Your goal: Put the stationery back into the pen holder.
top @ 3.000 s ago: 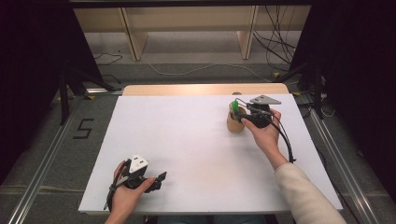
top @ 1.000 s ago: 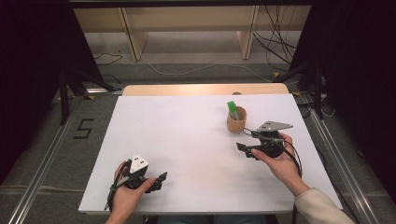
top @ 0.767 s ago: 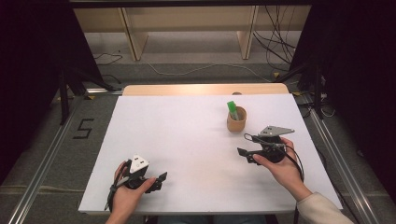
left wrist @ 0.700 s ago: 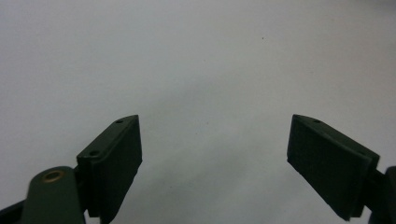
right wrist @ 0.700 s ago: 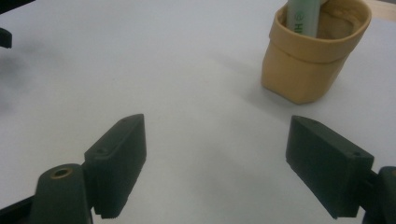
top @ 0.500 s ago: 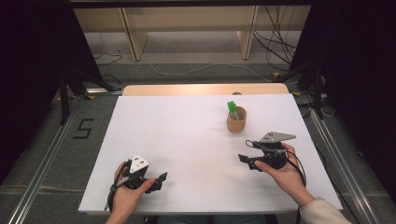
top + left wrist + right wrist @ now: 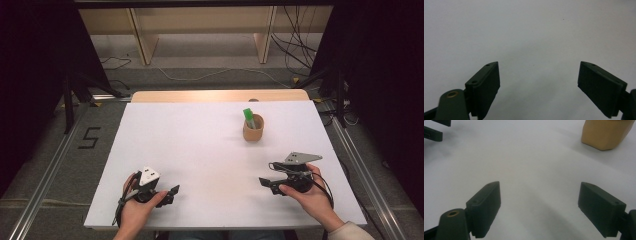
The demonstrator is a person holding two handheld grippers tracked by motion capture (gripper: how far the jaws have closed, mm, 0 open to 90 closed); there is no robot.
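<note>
The cup [image 7: 253,129] with a green marker [image 7: 249,118] standing in it sat on the table [image 7: 200,145], ahead of the right tool [image 7: 267,183] and apart from it. The right gripper view caught its base [image 7: 606,133] beyond wide-apart, empty jaws. The left tool [image 7: 172,192], also wide and empty, faced bare table.

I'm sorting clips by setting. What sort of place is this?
Probably a lab recording station: a white table framed by metal rails, dark curtains on both sides, loose cables on the floor, and a "5" marked beside it.
</note>
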